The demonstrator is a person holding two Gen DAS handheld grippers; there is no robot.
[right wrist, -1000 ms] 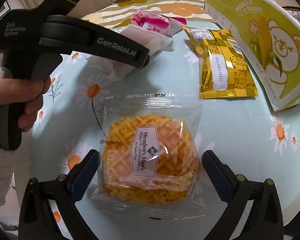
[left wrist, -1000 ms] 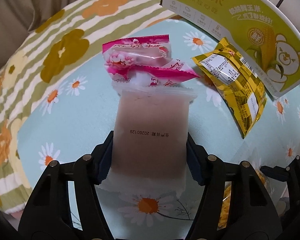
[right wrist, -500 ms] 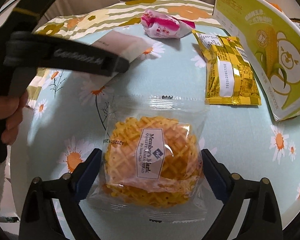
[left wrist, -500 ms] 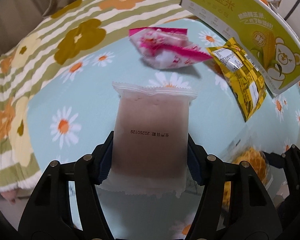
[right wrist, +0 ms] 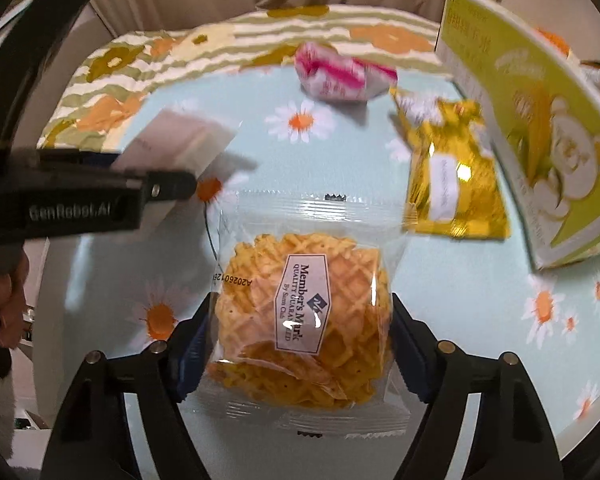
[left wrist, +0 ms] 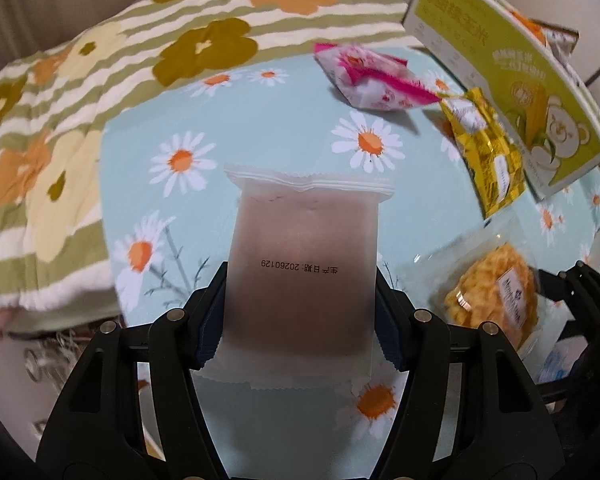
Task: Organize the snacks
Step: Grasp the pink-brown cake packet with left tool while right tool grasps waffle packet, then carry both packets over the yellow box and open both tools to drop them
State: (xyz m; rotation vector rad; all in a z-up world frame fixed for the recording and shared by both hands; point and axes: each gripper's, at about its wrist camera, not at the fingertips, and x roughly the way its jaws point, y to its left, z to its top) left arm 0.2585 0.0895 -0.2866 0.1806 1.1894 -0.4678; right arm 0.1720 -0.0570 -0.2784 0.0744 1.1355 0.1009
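My left gripper (left wrist: pixel 300 316) is shut on a frosted pinkish-brown snack packet (left wrist: pixel 300 264) and holds it above the daisy tablecloth. My right gripper (right wrist: pixel 300 336) is shut on a clear packet of yellow waffle crisps (right wrist: pixel 304 320), lifted off the table; the packet also shows in the left wrist view (left wrist: pixel 488 292). The left gripper with its packet (right wrist: pixel 180 140) appears at the left of the right wrist view. A pink-and-white candy packet (left wrist: pixel 372 80) and a yellow foil packet (left wrist: pixel 484 148) lie at the far side of the table.
A green-and-white corn snack box (left wrist: pixel 512 80) lies at the far right, next to the yellow packet. A striped flower-print blanket (left wrist: pixel 100 80) lies beyond the table's left and far edges. The round table (right wrist: pixel 460 300) carries a light blue daisy cloth.
Both grippers have pulled back and up from the far packets, each carrying its packet. The right gripper has closed onto the waffle packet and lifted it.
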